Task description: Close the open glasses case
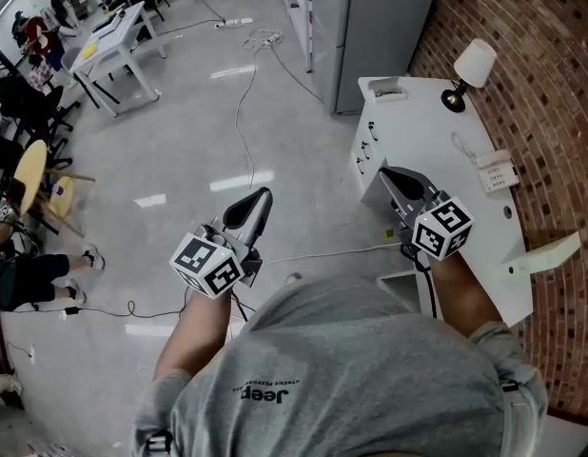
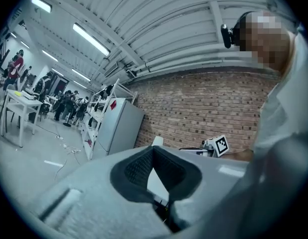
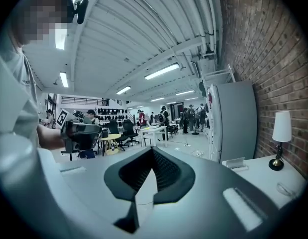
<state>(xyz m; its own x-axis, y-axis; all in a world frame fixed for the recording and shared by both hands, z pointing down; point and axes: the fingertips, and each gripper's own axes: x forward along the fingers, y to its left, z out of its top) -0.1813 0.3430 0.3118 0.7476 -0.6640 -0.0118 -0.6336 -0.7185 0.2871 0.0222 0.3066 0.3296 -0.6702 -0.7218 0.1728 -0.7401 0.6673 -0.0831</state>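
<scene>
A small pale case (image 1: 384,87), its lid seemingly raised, lies at the far corner of the white table (image 1: 437,122). In the right gripper view the case (image 3: 235,162) lies right of my jaws. A thin pair of glasses (image 1: 462,146) rests mid-table. My right gripper (image 1: 383,172) hovers shut and empty over the table's near left edge, well short of the case. My left gripper (image 1: 264,195) is over the floor left of the table, also shut with nothing in it. Both show closed pads in their own views, left gripper (image 2: 153,149) and right gripper (image 3: 152,151).
A table lamp (image 1: 473,68) and a white phone-like device (image 1: 496,171) stand along the brick wall (image 1: 551,112). A grey cabinet (image 1: 370,27) sits behind the table. Cables (image 1: 245,93) run over the floor. A white desk (image 1: 113,46), chairs and people are at far left.
</scene>
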